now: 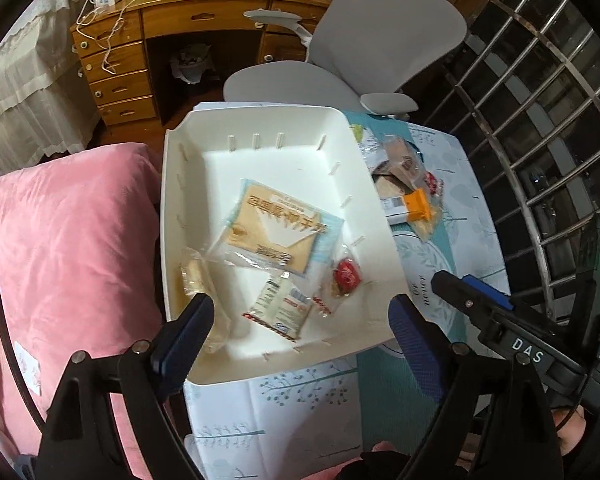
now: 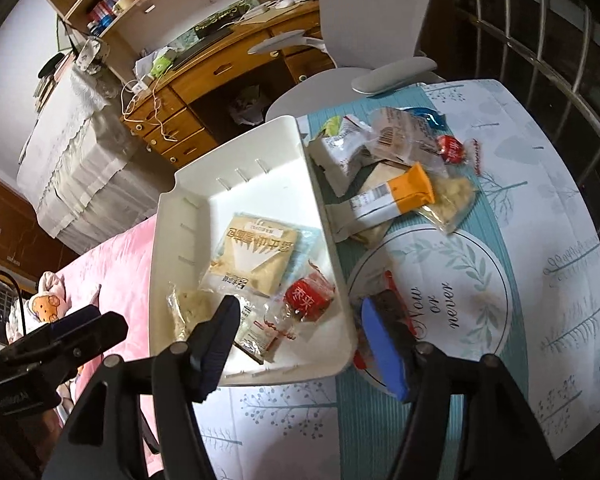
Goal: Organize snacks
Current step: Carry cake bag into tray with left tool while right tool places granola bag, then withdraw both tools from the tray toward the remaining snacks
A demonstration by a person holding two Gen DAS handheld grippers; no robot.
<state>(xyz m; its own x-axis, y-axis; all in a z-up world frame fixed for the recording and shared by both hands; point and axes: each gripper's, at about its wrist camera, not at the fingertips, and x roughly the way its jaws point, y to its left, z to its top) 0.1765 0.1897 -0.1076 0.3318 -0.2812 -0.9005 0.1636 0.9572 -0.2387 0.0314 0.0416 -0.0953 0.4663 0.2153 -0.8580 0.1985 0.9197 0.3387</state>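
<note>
A white bin [image 1: 180, 184] [image 2: 324, 208] sits on the table's left part. It holds a beige flat packet [image 1: 276, 232] [image 2: 256, 258], a red wrapped sweet [image 1: 346, 274] [image 2: 310, 298], a small white sachet [image 1: 282, 308] [image 2: 256, 330] and a pale biscuit pack [image 1: 194, 276] [image 2: 188, 308]. A pile of snacks lies right of the bin, with an orange-and-white bar [image 2: 392, 198] [image 1: 414, 206] on top. My left gripper [image 1: 300, 320] is open and empty over the bin's near end. My right gripper [image 2: 296, 344] is open, straddling the bin's near right wall; a dark snack in red wrapper [image 2: 394, 316] lies by its right finger.
A grey office chair [image 1: 380, 36] and a wooden desk [image 1: 204, 20] stand beyond the table. A pink cushion [image 1: 68, 248] lies left of the bin. A metal window grille [image 1: 540, 120] runs along the right. The tablecloth [image 2: 540, 220] has a leaf print.
</note>
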